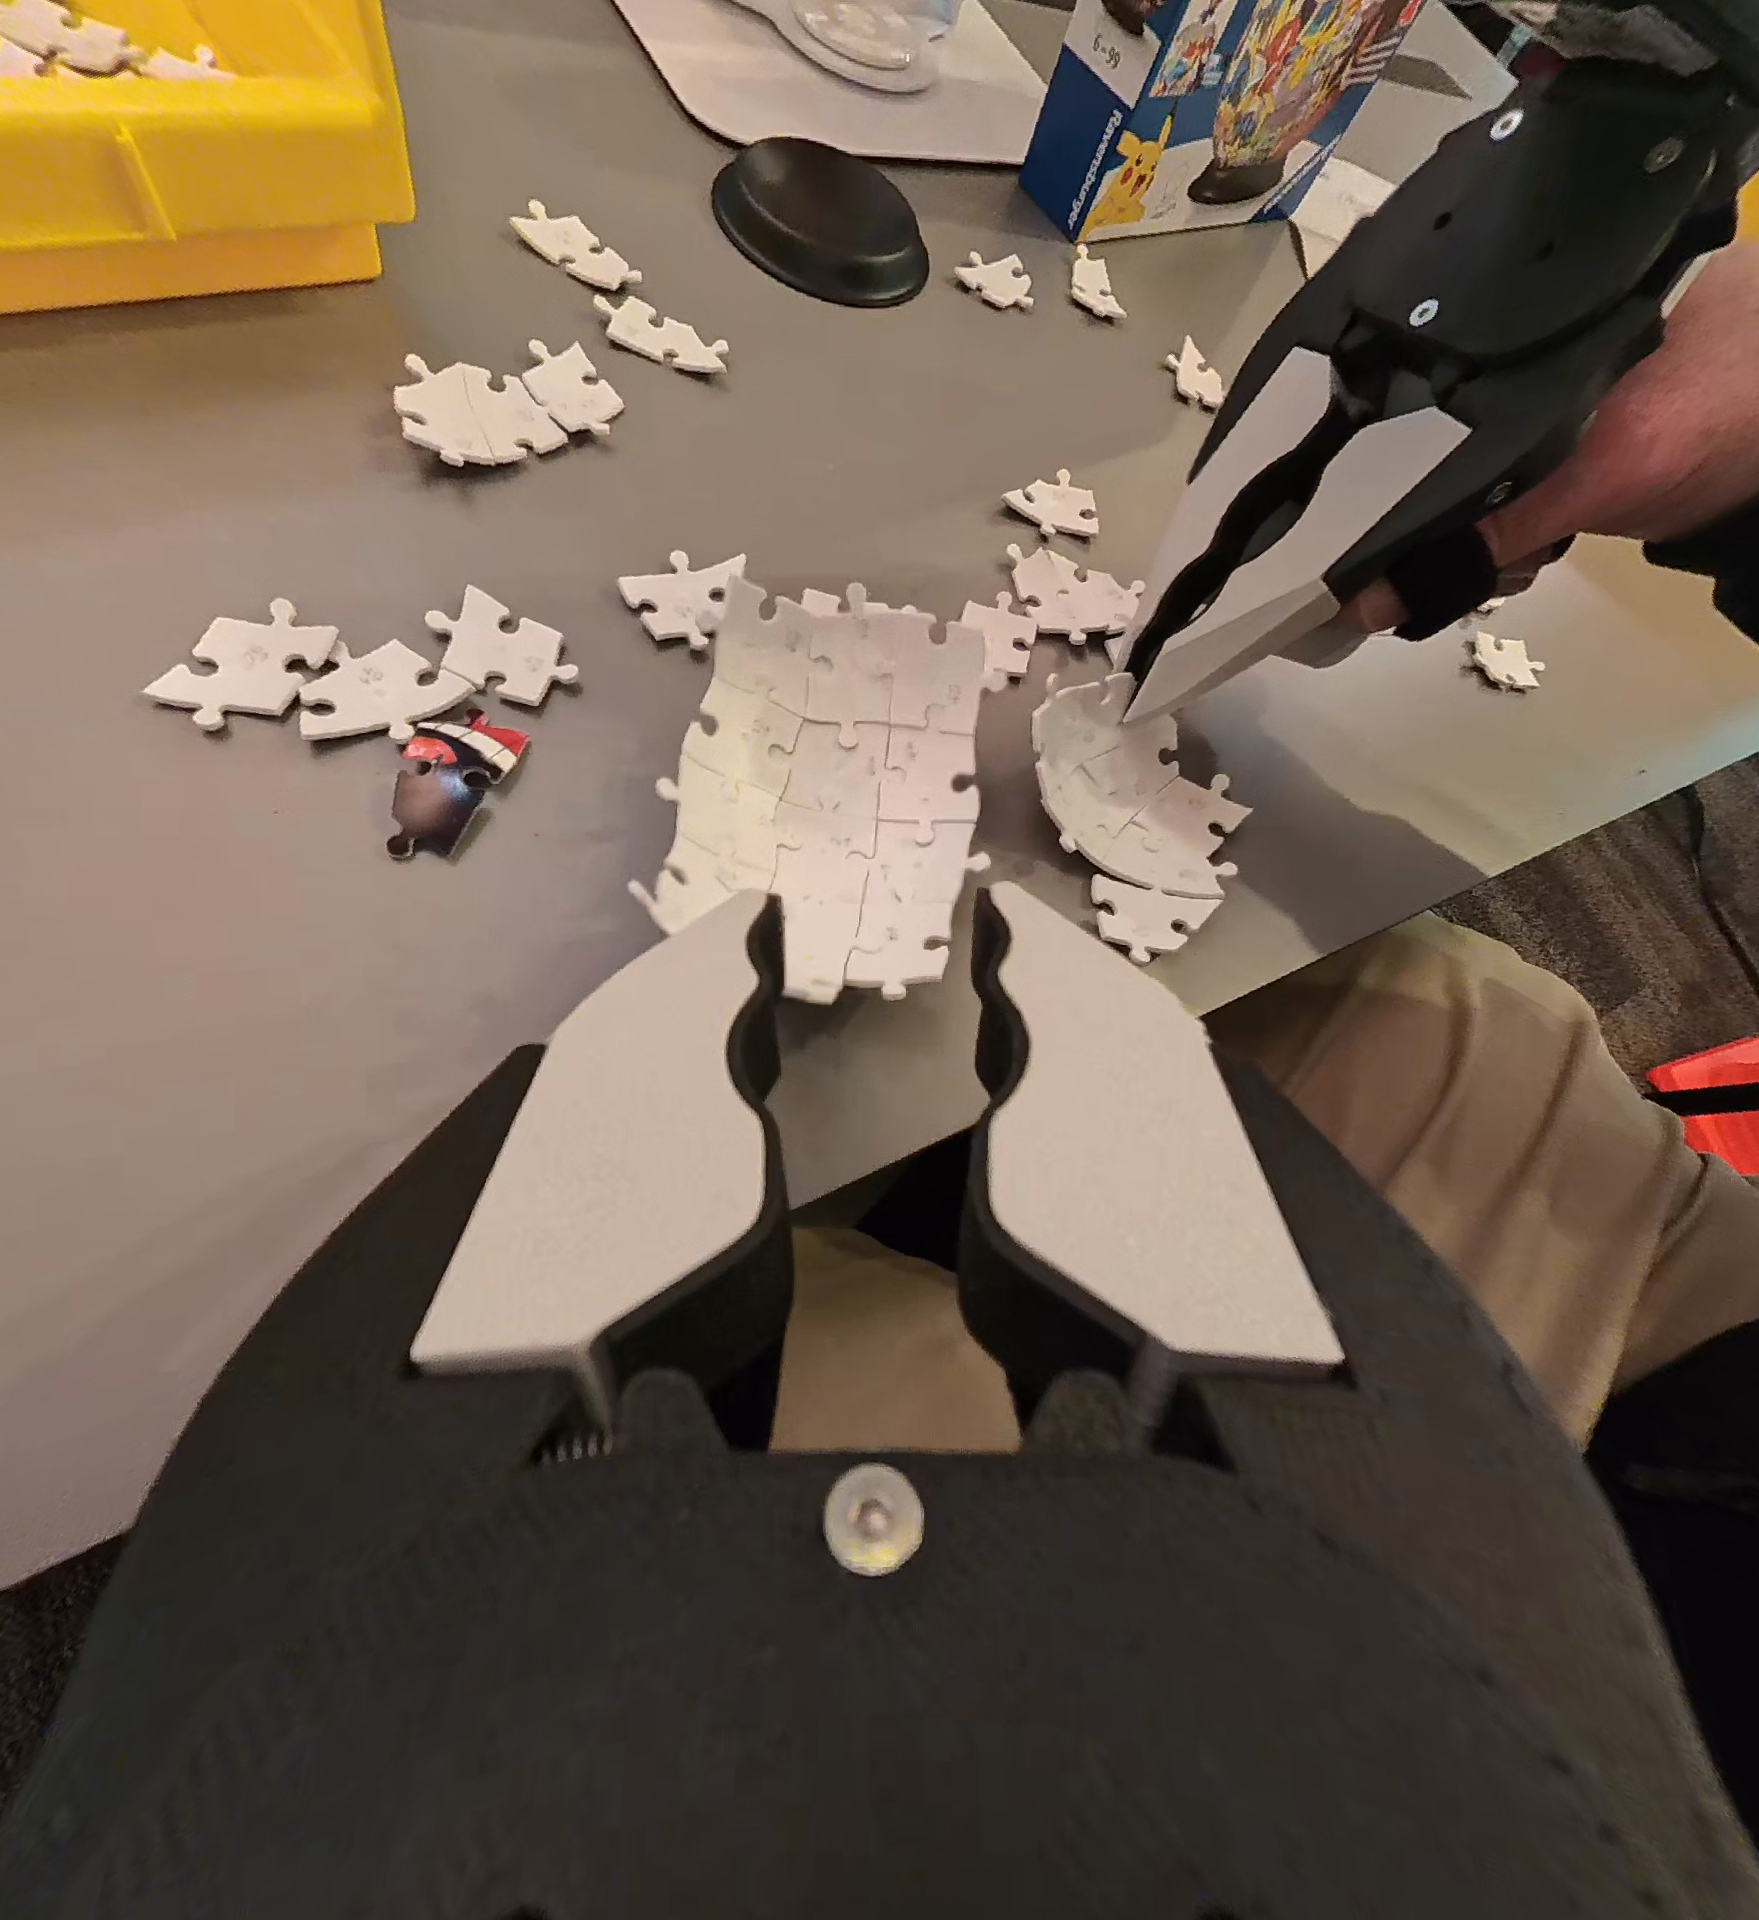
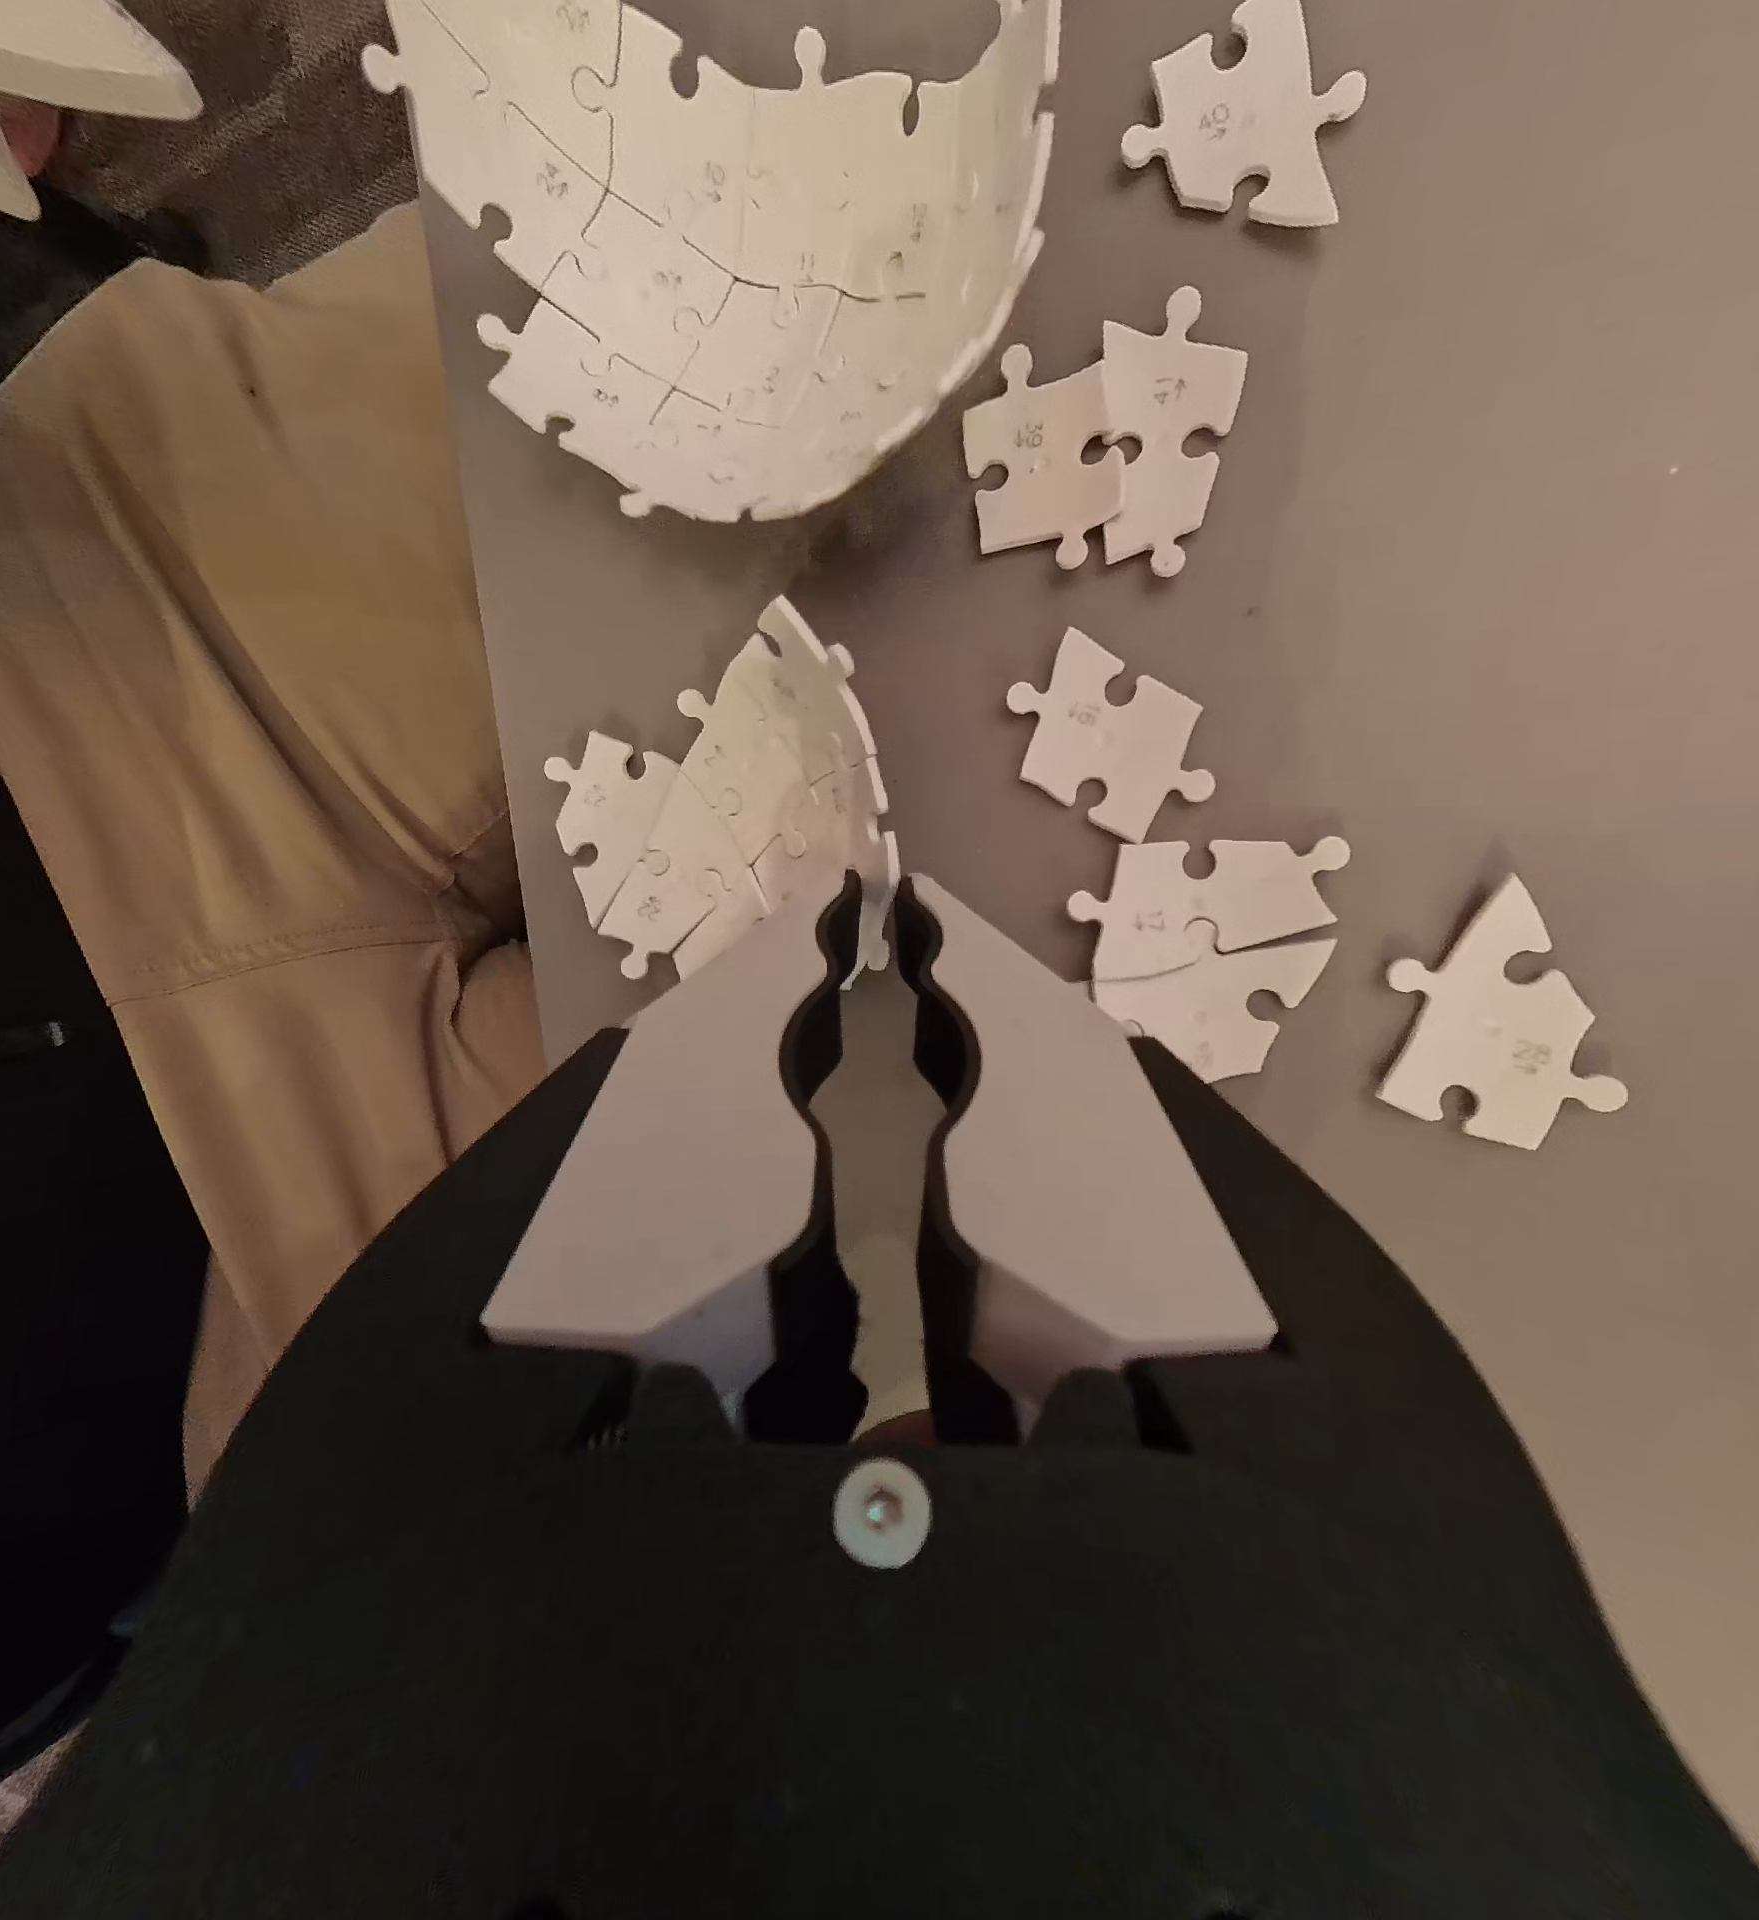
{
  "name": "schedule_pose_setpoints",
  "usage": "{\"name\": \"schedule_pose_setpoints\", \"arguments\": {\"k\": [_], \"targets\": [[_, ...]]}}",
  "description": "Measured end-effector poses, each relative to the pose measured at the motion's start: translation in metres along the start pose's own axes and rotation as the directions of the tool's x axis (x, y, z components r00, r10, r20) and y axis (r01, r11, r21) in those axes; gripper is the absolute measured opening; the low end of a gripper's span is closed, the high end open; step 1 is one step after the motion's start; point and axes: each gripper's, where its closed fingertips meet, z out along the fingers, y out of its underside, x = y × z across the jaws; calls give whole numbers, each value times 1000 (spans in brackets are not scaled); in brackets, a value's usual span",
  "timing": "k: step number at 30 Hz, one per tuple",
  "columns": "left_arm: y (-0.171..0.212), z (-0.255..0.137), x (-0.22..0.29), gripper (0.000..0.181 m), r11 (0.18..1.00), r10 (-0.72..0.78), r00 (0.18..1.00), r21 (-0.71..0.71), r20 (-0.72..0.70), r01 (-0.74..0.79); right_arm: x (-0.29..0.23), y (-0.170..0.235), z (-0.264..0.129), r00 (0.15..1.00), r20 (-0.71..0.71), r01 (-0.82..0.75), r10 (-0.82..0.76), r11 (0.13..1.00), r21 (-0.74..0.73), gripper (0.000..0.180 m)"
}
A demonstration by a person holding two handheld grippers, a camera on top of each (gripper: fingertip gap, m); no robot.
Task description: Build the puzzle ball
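A large curved section of joined white puzzle pieces [image 1: 833, 779] lies hollow side up on the grey table [image 1: 179, 1039]. My left gripper [image 1: 875, 920] is open, and its two fingertips stand either side of the section's near edge. A smaller curved section [image 1: 1124, 800] lies just to the right. My right gripper [image 1: 1135, 707] reaches down to its far rim. In the right wrist view my right gripper [image 2: 880, 899] is shut on the thin rim of this small section [image 2: 740, 821]. The large section [image 2: 750, 260] lies beyond it.
Loose white pieces [image 2: 1114, 748] lie scattered around, and one coloured piece [image 1: 449, 779] is face up. A yellow bin [image 1: 127, 156], a black stand [image 1: 818, 223] and the puzzle box [image 1: 1197, 114] stand at the back. The table edge [image 1: 1374, 935] and a person's leg [image 1: 1477, 1143] are close. There is about 15 cm between the tips of the two grippers.
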Motion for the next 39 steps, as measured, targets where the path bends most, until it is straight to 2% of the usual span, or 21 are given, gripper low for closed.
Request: {"name": "schedule_pose_setpoints", "arguments": {"k": [10, 39], "targets": [[-8, -4, -8, 34, 999, 9, 1000, 43, 13, -10, -4, 8, -1, 998, 21, -65, 64, 998, 28, 5], [-18, 9, -3, 34, 998, 54, 999, 45, -7, -54, -9, 15, -6, 996, 12, -88, 88, 994, 70, 4]]}}
